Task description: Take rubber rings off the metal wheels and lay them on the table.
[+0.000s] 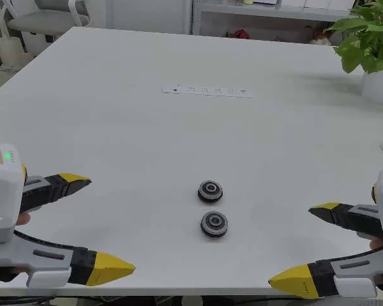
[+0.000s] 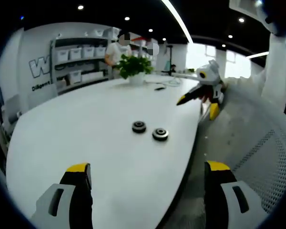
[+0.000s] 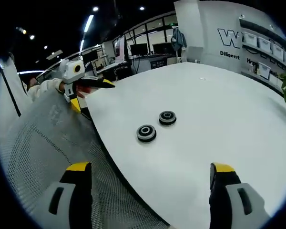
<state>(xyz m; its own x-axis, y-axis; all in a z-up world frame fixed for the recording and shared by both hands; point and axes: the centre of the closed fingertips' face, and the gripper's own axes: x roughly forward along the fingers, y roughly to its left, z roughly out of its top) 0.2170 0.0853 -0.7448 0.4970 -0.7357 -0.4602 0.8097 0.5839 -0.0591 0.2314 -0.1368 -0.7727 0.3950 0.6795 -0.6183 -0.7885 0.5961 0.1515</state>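
White table (image 1: 115, 115), metal wheels (image 1: 214, 224) midway between left tool (image 1: 112, 224) and right tool (image 1: 290, 243)

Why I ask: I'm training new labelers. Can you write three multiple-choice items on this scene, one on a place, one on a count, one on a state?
1. Where do the metal wheels lie on the table?
A. at its far edge
B. near its front edge, between the left hand-held gripper and the right hand-held gripper
C. at its far left corner

2. How many metal wheels are on the table?
A. one
B. two
C. four

3. What state is the left hand-held gripper in?
A. open, holding nothing
B. shut on a wheel
C. shut, holding nothing

Answers:
1 B: both wheels sit near the front edge, with a gripper to each side.
2 B: two wheels lie close together.
3 A: its jaws stand wide apart, with nothing between them.
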